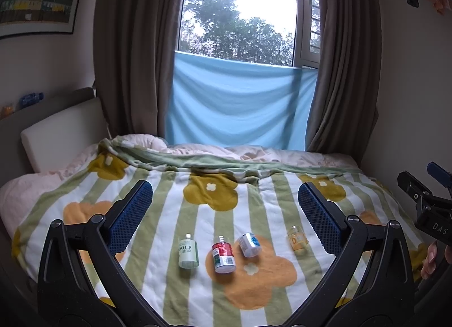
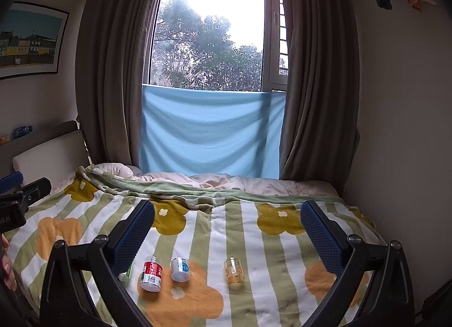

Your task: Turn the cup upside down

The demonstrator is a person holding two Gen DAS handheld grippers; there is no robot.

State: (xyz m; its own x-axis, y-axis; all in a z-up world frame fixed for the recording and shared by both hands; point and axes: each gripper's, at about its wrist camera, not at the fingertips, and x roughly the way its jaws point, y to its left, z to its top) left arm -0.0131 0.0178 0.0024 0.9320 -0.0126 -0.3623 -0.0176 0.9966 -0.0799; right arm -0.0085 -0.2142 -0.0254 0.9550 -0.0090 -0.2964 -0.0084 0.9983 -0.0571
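Several small cups stand in a row on the striped flower blanket (image 1: 254,214). In the left wrist view they are a green-and-white one (image 1: 188,253), a red one (image 1: 223,255), a blue-and-white one (image 1: 249,244) and a clear yellow one (image 1: 297,238). In the right wrist view the red cup (image 2: 151,273), the blue-and-white cup (image 2: 180,269) and the clear yellow cup (image 2: 234,270) show; the green one (image 2: 125,273) is mostly hidden behind a finger. My left gripper (image 1: 226,208) is open and empty above them. My right gripper (image 2: 227,225) is open and empty too.
The bed fills the lower view, with the blanket (image 2: 243,228) over a rumpled pink duvet (image 2: 226,180) at the back. A headboard (image 1: 56,135) stands at the left, a wall (image 2: 395,129) at the right. Curtains and a blue cloth (image 2: 209,132) hang at the window.
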